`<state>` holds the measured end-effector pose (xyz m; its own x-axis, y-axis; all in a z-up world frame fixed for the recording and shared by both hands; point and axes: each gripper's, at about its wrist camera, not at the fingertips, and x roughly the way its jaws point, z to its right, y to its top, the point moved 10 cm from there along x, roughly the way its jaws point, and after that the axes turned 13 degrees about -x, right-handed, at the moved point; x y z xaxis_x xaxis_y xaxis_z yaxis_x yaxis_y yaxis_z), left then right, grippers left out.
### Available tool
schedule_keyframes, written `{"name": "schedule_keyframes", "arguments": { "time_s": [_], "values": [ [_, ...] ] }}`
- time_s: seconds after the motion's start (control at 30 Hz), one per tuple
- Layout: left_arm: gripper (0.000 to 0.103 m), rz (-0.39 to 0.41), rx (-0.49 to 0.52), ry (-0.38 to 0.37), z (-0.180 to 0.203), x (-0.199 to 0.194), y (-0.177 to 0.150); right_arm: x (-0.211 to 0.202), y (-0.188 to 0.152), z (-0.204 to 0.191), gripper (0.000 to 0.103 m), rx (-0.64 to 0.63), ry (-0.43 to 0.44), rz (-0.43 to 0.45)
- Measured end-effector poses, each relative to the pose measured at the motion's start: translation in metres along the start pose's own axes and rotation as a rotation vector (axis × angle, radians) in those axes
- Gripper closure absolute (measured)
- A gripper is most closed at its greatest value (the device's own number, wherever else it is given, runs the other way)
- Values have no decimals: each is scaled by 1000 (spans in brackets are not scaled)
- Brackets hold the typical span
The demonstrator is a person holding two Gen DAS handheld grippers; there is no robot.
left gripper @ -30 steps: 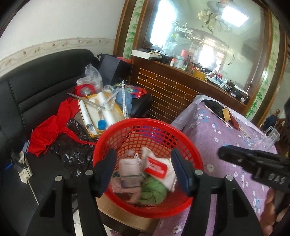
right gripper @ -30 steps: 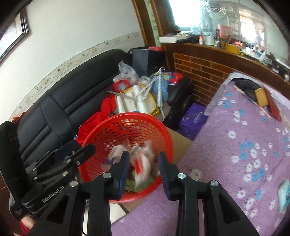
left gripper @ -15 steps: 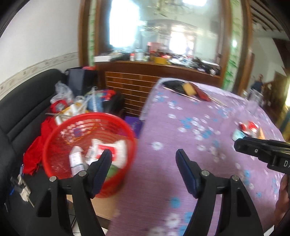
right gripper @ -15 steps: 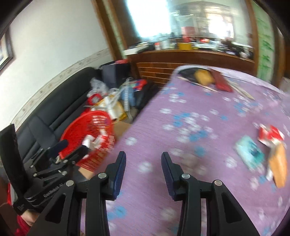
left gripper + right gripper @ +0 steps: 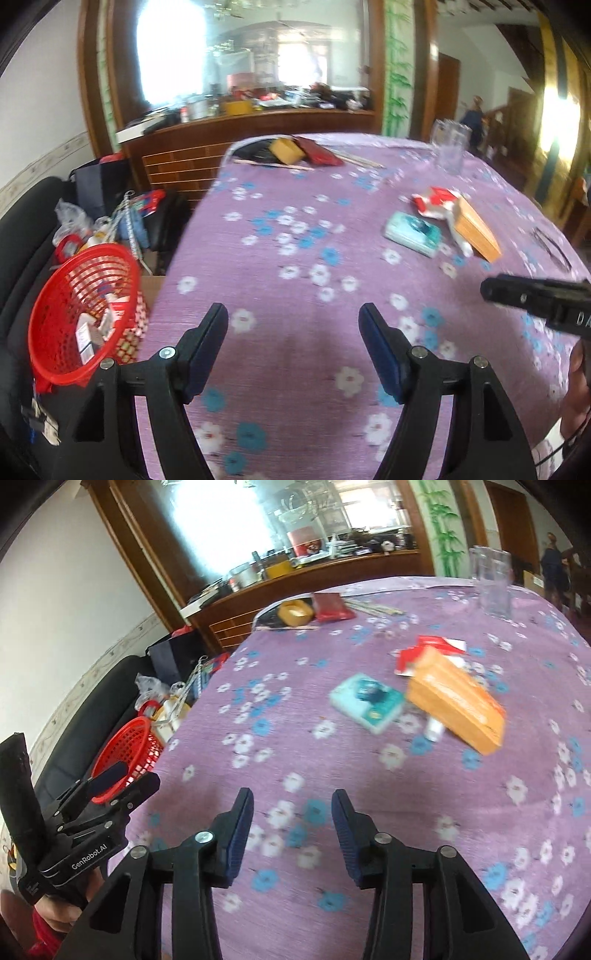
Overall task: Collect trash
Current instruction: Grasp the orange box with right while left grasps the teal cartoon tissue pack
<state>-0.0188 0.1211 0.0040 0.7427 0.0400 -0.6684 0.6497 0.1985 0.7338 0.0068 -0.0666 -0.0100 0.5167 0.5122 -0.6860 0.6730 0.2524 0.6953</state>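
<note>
A red mesh basket (image 5: 55,317) with several wrappers in it stands off the table's left edge; it also shows in the right wrist view (image 5: 123,751). On the purple flowered tablecloth (image 5: 295,277) lie a teal packet (image 5: 412,234), a red-and-white wrapper (image 5: 434,201) and an orange box (image 5: 476,229). The right wrist view shows the teal packet (image 5: 365,701), the orange box (image 5: 458,705) and the wrapper (image 5: 428,648). My left gripper (image 5: 293,321) is open and empty over the near table. My right gripper (image 5: 292,806) is open and empty.
A glass pitcher (image 5: 450,149) stands at the far right of the table. A yellow box (image 5: 286,149), a red pouch (image 5: 319,153) and chopsticks lie at the far edge. A cluttered black sofa (image 5: 22,221) is left, a wooden counter (image 5: 240,125) behind.
Both grippers have swung right from over the red basket to over the table. The basket has shifted to the left edge of both views. Both jaws stayed open and empty.
</note>
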Motion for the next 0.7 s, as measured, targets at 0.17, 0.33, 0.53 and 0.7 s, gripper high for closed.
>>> {"name": "schedule_keyframes", "arguments": {
  "time_s": [0.17, 0.33, 0.53, 0.7],
  "values": [
    [31, -32, 41, -23, 25, 4, -8, -20, 7, 41, 49, 3, -68, 37],
    [30, -52, 68, -40, 42, 7, -16, -25, 38, 93, 21, -81, -161, 70],
    [30, -79, 86, -48, 51, 11, -21, 9, 55, 130, 16, -190, -92, 10],
    [30, -97, 77, -52, 52, 15, -20, 42, 53, 142, 16, -220, -12, -60]
  ]
}}
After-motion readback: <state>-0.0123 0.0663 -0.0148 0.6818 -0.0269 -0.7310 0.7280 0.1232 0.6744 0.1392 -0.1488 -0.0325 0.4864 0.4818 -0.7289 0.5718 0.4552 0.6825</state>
